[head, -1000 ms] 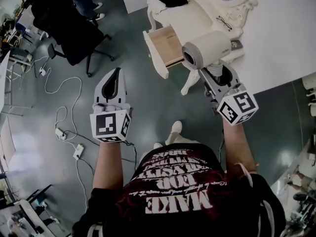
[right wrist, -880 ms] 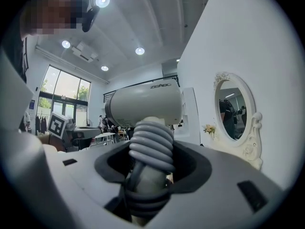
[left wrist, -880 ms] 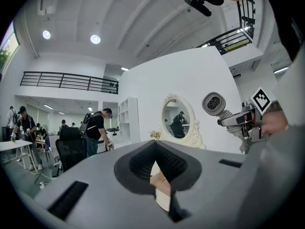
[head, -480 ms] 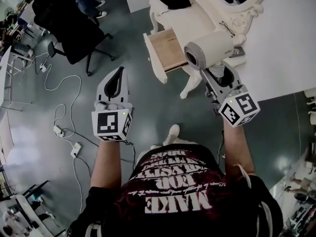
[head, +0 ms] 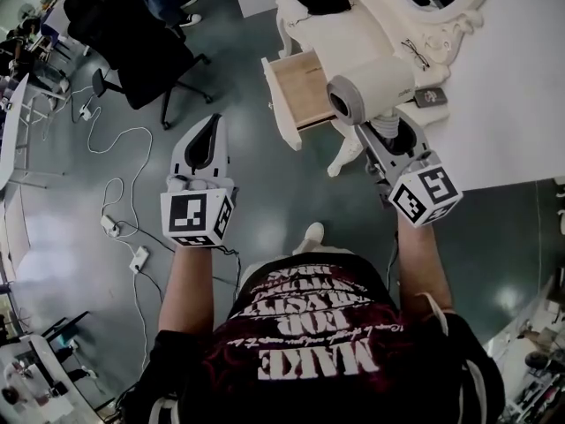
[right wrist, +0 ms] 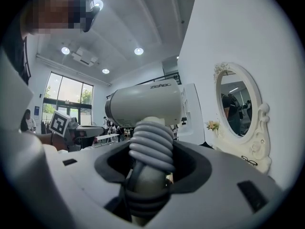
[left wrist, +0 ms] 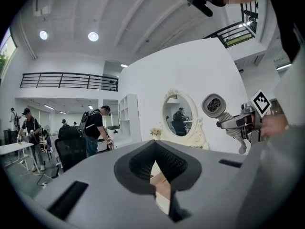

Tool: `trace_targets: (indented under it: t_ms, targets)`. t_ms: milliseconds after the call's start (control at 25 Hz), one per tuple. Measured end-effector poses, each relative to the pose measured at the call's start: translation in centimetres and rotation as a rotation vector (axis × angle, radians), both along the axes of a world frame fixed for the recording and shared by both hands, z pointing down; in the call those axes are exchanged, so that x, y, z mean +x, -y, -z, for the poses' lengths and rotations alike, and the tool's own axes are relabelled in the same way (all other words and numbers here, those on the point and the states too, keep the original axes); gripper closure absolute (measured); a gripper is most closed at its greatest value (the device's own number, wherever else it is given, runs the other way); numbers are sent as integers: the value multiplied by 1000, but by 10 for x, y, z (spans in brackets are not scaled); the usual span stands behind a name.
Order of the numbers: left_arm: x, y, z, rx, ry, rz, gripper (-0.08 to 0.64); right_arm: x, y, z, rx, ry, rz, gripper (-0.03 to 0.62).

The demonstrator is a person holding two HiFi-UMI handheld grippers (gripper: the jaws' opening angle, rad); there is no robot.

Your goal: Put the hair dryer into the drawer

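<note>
**Right gripper view: cream, barrel-shaped plastic hair dryer [right wrist: 145,104] clamped by its handle**

Its ribbed grey handle sits tight between the jaws of the right hand-held gripper [right wrist: 151,161]. This carries the hair dryer in the air just at 4 o'clock of the open, wood-lined white drawer [head: 300,87] under the ornate white worktop [head: 349,38]. The left hand-held gripper [head: 212,126] hangs well apart at 9 o'clock, its jaws seemingly together and empty.

The hair dryer is probably rigid, fairly light but top-heavy, with a smooth, slippery barrel. The ribbed handle is the sound place to hold it, as now.

Against the picture a second earlier, both grippers have edged slightly towards the drawer. The grip and the drawer's opening look unchanged.
</note>
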State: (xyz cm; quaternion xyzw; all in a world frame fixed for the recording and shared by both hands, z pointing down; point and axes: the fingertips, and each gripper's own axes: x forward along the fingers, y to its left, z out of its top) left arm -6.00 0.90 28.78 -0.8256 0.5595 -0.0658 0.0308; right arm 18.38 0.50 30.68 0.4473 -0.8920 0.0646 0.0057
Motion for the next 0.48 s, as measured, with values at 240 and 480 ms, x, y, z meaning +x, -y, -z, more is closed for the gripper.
trace_targets:
  t_ms: [240, 480]
  targets:
    - [-1, -2, -1, -1, 3, 45, 555, 8, 10, -3, 0, 22, 26, 365]
    - [2, 0, 1, 1, 35, 62, 555, 11, 23, 0, -6, 35, 46, 365]
